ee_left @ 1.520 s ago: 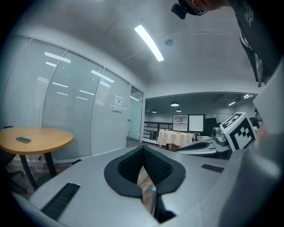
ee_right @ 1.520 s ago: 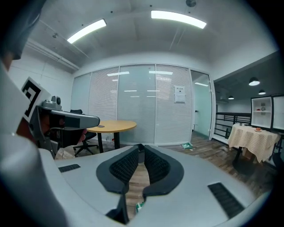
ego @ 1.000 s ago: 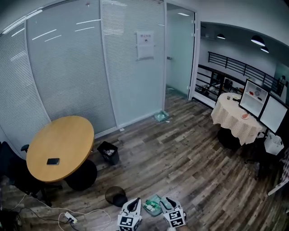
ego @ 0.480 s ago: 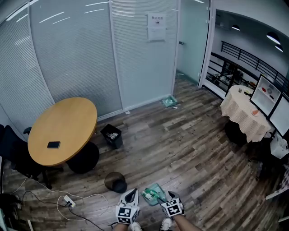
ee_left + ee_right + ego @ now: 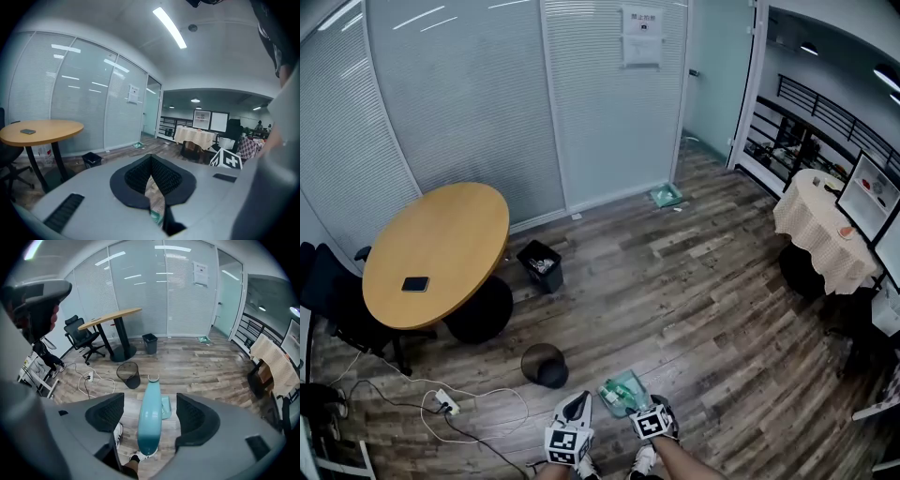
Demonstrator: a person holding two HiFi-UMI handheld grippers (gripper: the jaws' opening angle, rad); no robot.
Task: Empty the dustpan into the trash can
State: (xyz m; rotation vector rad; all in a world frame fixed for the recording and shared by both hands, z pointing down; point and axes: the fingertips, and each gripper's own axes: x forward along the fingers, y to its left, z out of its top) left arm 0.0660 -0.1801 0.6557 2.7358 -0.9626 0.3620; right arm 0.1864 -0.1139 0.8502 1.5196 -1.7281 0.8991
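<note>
Found the right tongs (image 5: 151, 412) spread wide and opening, with the teal handle (image 5: 150, 427) of the dustpan (image 5: 625, 392) standing between the jaws, touched by neither pad. Found the left tongs (image 5: 151, 168) pressed together at the tips, pinching nothing, pointed out over the room, with only a sliver of floor and teal visible through the slit below the tips.

Placed the dustpan on the wooden floor between the two tongs, its tray beyond and below the right jaws, scraps of litter apparently inside. Judged the step as taking hold of the handle, emptying not yet begun.

Called for centring the handle between the pads, closing on its thick middle to stop any swivel, and squeezing firmly before any lift. Called too for keeping the tray level or tipped back on the way over, so as to spill nothing.

Marked the round mesh trash can (image 5: 130, 374), near and just ahead-left of the right tongs, as the likelier target. Noted a square black bin (image 5: 150, 343) well beyond it, by the foot of the round table (image 5: 110, 314). Worth minding the white cable (image 5: 89, 380) left of the mesh can, and tipping only once over the rim.
</note>
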